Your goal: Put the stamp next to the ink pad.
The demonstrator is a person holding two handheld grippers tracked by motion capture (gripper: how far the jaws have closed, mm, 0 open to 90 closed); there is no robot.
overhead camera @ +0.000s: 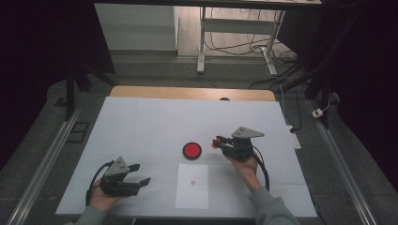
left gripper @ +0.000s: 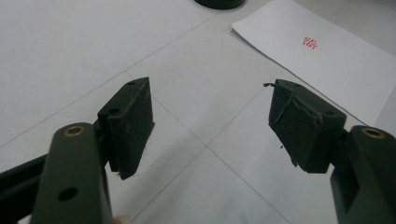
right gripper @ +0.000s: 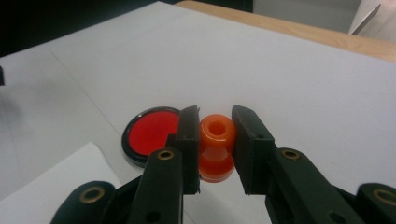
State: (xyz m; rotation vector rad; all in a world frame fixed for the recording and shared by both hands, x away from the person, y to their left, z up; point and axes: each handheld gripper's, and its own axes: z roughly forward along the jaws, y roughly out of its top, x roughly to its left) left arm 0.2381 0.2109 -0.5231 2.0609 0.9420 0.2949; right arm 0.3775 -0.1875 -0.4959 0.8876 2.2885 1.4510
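Note:
My right gripper [right gripper: 215,128] is shut on a small orange stamp [right gripper: 216,147], its two jaws pressing the stamp's sides. In the high view that gripper [overhead camera: 217,142] sits just right of a round black ink pad with a red centre [overhead camera: 192,150], the stamp [overhead camera: 215,145] showing at its tip. The ink pad [right gripper: 150,133] lies left of the jaws in the right gripper view. A white paper sheet [overhead camera: 192,185] with a small red mark [overhead camera: 192,182] lies in front of the pad. My left gripper [overhead camera: 142,174] rests open at the left; its jaws [left gripper: 210,116] hold nothing, with the paper [left gripper: 327,56] beyond.
A white mat [overhead camera: 141,126] covers the wooden table [overhead camera: 187,92]. Metal rails run along both sides of the table. Behind it stand a desk frame [overhead camera: 202,42] and loose cables on the floor [overhead camera: 244,47].

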